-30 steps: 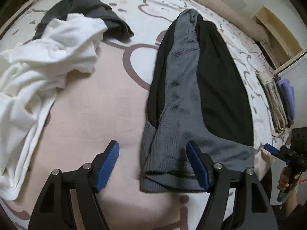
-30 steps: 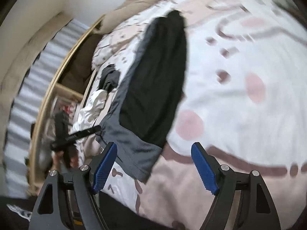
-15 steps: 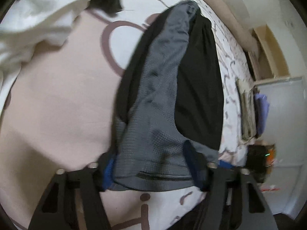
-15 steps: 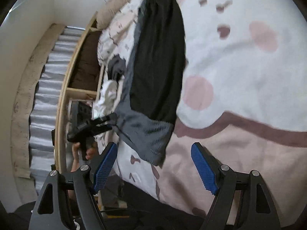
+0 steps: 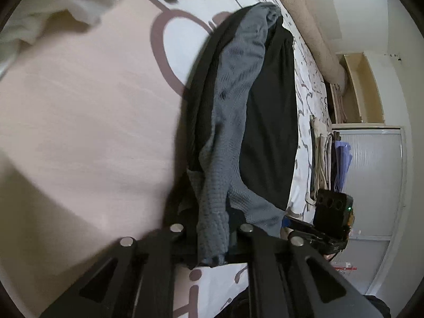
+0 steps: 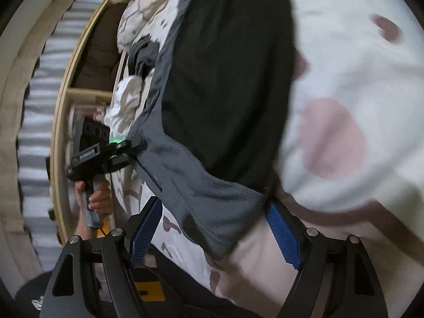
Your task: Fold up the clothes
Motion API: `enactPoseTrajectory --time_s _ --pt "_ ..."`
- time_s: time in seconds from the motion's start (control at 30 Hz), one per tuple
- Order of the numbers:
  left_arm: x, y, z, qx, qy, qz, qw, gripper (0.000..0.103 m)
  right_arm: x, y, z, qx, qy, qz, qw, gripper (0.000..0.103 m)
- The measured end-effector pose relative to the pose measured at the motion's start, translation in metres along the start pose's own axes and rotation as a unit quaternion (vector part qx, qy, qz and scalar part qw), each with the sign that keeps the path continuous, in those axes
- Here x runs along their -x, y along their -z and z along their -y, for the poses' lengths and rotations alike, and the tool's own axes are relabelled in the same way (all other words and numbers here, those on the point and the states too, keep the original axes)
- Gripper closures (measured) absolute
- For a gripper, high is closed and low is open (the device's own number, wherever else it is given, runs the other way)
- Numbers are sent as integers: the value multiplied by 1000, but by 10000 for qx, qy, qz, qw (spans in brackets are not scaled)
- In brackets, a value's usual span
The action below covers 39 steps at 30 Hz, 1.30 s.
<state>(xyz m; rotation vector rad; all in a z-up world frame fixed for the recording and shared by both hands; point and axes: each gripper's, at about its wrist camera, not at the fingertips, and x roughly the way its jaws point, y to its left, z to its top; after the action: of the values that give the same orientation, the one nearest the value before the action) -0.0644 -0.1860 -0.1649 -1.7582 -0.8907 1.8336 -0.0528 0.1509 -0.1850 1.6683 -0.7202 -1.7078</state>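
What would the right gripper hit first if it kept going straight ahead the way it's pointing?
Most likely the grey hem of the grey and black garment, lying between the open right gripper fingers on the bedspread; depth is unclear.

2 wrist fisheyes, each low and close over the bed point(image 5: 79, 137). Left faces along the grey-black garment point(image 5: 238, 111) towards the headboard end; right views it from the opposite corner. Shared: garment, bed.

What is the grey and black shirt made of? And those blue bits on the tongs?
The grey and black shirt looks like thin sports fabric: the grey part shows a tiny waffle-like mesh, the black part is smooth and matte, and it hangs in soft folds. The blue pads on the right tongs look like ridged rubber or plastic, probably for grip; which one is hard to tell.
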Motion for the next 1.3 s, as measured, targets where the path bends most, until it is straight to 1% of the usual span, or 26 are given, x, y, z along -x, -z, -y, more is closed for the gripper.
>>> enactPoseTrajectory --time_s 0.13,0.23,0.3,0.37,0.4,0.43,0.5,0.6,0.7,0.83,1.0,1.03,1.17,1.23,1.3 --pt "2 -1 5 17 173 148 9997 94 -13 -6 -13 260 151 -44 9995 22" --pt "10 -2 8 18 227 297 9993 94 -15 -6 -17 396 260 -8 9989 22" --pt "16 -4 9 55 293 399 9988 94 -12 -5 -16 422 325 45 9986 33" --pt "22 -4 10 47 316 498 9982 94 -8 -4 -10 278 366 120 9989 64" --pt "25 -5 11 41 317 551 9980 94 -7 -4 -7 183 351 131 9991 83" --pt "27 -5 11 38 318 577 9978 94 -6 -5 -5 119 294 137 9994 88" --pt "31 -1 15 4 366 639 9973 94 -1 -6 -10 171 137 198 9996 93" --pt "39 11 25 -63 532 762 9956 95 12 -8 -21 219 -262 381 9987 93" --pt "47 23 35 -131 698 885 9935 96 30 -12 -29 257 -452 598 9969 93" --pt "57 39 49 -221 919 1049 9900 96 57 -15 -38 391 -481 714 9955 94" --pt "70 59 66 -333 1194 1252 9844 96 92 -10 -52 671 -294 782 9942 94" --pt "68 66 69 -340 1232 1219 9843 96 90 -10 -59 705 -260 781 9941 94" --pt "59 96 77 -312 1369 1067 9843 96 111 9 -58 767 -150 709 9944 94" --pt "52 111 82 -262 1403 965 9850 96 117 20 -57 755 -132 660 9949 94" --pt "48 128 87 -282 1361 866 9865 96 122 32 -56 735 -130 616 9953 94"
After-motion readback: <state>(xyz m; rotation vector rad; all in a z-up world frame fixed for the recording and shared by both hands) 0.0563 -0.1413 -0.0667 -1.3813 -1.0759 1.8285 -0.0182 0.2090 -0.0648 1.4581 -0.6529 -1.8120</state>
